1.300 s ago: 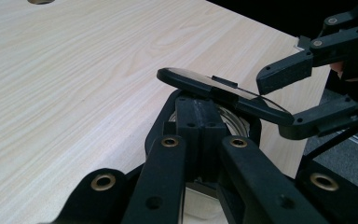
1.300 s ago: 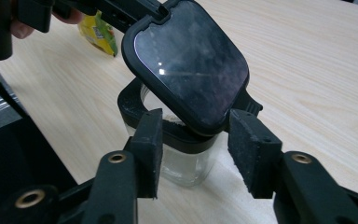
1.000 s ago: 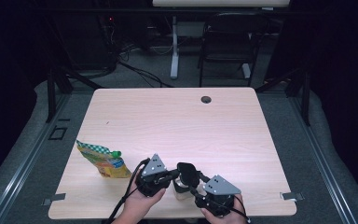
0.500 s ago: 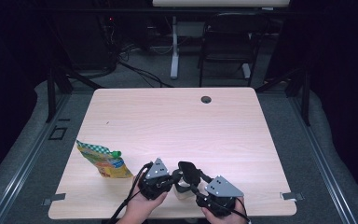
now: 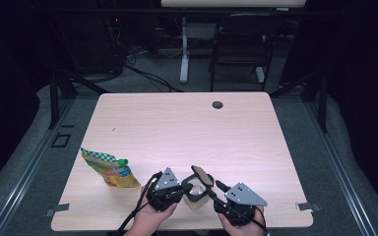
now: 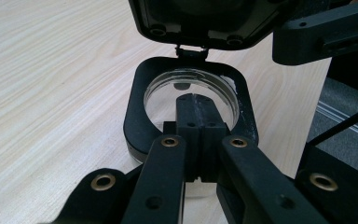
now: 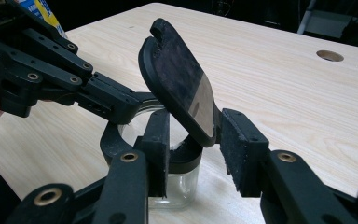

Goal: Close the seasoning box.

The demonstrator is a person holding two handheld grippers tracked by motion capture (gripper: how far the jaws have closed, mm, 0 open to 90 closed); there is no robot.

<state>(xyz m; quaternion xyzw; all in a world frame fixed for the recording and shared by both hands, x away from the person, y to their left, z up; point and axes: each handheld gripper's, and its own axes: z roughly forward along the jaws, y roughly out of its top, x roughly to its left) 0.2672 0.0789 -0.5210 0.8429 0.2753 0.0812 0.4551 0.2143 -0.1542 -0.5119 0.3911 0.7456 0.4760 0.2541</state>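
- jar: clear glass, glossy
- lid: black plastic, semi-gloss w/ reflective patch
- table: pale wood-grain, smooth matt
- pouch: shiny printed foil/plastic

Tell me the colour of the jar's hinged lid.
Black, with a glossy inner face; the lid shows best in the right gripper view.
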